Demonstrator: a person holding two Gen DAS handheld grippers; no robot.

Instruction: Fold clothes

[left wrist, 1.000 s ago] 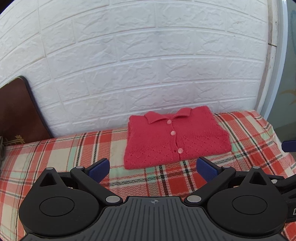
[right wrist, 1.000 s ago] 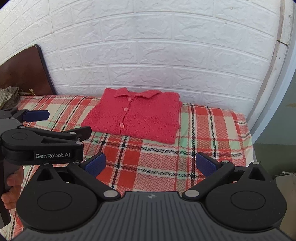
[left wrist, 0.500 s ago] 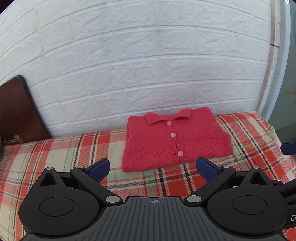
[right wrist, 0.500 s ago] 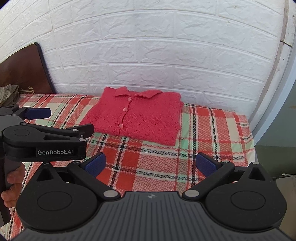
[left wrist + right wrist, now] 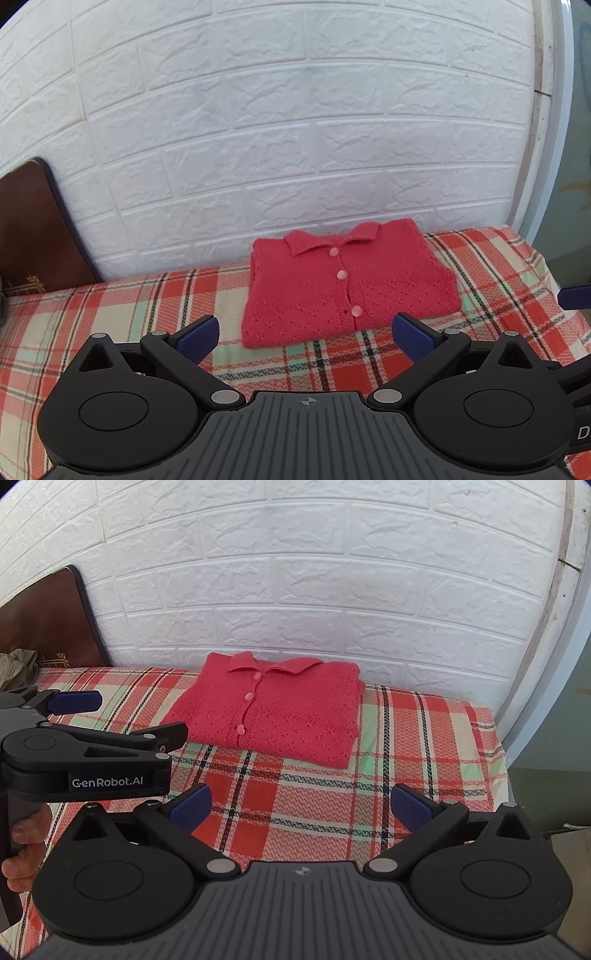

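A red knitted cardigan (image 5: 347, 288) with pink buttons lies folded in a neat rectangle, collar toward the wall, on the plaid bedcover (image 5: 110, 314). My left gripper (image 5: 304, 336) hovers open just in front of its near edge, holding nothing. In the right wrist view the same cardigan (image 5: 273, 716) lies further ahead, and my right gripper (image 5: 301, 806) is open and empty over the plaid cloth. The left gripper (image 5: 110, 720) also shows at that view's left side, held by a person's hand (image 5: 26, 845).
A white brick-pattern wall (image 5: 295, 129) runs directly behind the bed. A dark brown headboard (image 5: 33, 236) stands at the left, with a bundle of olive cloth (image 5: 18, 666) beside it. The bed's right edge (image 5: 502, 753) drops off toward a grey floor.
Both grippers have drawn slightly back and up from the folded cardigan; it sits a little lower and further off in each view. The cardigan has not moved.
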